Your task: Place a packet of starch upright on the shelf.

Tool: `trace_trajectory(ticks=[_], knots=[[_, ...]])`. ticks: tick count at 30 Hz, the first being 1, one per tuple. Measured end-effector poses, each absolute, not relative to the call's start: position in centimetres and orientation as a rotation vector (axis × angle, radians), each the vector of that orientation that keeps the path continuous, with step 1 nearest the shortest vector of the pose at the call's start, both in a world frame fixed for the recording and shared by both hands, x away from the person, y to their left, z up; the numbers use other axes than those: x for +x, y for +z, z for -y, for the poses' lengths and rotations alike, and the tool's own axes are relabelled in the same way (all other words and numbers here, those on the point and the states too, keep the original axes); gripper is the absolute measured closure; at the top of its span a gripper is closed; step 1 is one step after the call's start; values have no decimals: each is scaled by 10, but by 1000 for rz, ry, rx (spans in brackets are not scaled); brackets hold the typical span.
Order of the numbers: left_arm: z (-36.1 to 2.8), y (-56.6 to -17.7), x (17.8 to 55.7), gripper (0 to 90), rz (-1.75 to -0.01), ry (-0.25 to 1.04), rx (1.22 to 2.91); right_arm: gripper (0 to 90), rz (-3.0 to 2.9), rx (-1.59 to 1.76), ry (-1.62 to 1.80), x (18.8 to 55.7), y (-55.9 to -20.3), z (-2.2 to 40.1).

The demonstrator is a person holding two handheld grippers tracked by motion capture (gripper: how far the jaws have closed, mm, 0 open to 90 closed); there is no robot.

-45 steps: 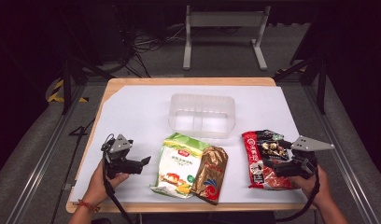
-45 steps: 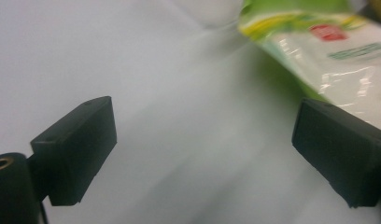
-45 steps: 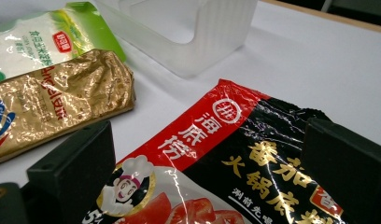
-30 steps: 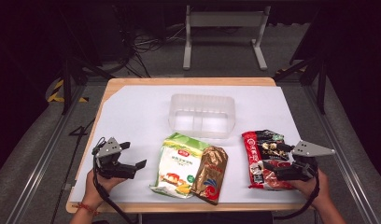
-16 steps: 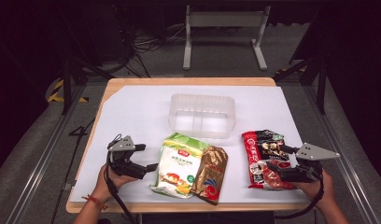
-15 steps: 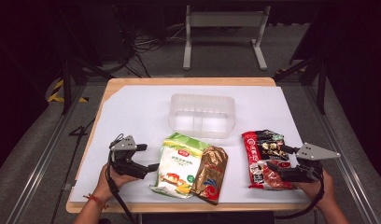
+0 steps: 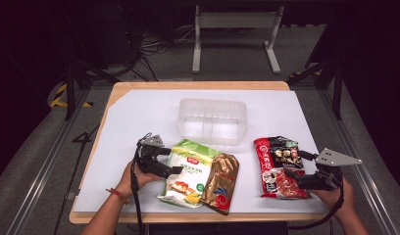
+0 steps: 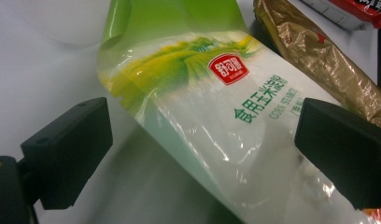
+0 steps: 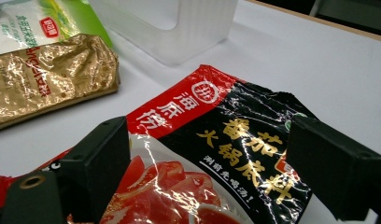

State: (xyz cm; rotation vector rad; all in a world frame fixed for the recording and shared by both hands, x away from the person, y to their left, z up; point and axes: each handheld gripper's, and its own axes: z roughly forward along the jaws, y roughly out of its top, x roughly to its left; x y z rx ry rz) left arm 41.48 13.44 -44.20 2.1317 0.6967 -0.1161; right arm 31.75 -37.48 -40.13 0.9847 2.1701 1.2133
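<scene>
Left gripper [image 8: 198, 154] stood wide open astride the green-and-white packet [image 8: 216, 116], right gripper [image 9: 202, 163] likewise gaping over the red packet [image 9: 216, 154]; each needed lowering squarely before closing on the packet's edge.

A wooden table [image 7: 102, 127] with a white sheet [image 7: 149, 112] over its top stands in a dim room. The floor [image 7: 36, 161] around it is grey, with yellow and black tape [image 7: 58, 98] at the left. Beyond the far edge stands a grey metal frame [image 7: 236, 29] on two legs, with loose cables [image 7: 159, 44] on the floor beside it. Dark stands [image 7: 73, 73] flank the table, and the background is black.
</scene>
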Motion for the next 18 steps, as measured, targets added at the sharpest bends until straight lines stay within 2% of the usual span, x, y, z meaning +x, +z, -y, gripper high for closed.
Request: trace_trajectory(ticks=[6, 9, 11, 15, 16, 18], knots=[[-123, -445, 423, 59, -670, -180, 2169, 134, -2157, 1029, 1229, 320, -403, 380], [-111, -445, 425, 121, -622, -255, 2213, 133, -2156, 1033, 1240, 320, -404, 381], [-103, -442, 426, 160, -623, -261, 2243, 133, -2158, 1035, 1246, 321, -404, 381], [-97, -444, 429, 310, -626, -340, 2221, 134, -2156, 1043, 1253, 321, -404, 382], [-97, -444, 429, 368, -625, -333, 2213, 134, -2155, 1048, 1255, 321, -405, 382], [-99, -444, 426, 548, -615, -317, 2194, 136, -2158, 1048, 1248, 321, -405, 383]])
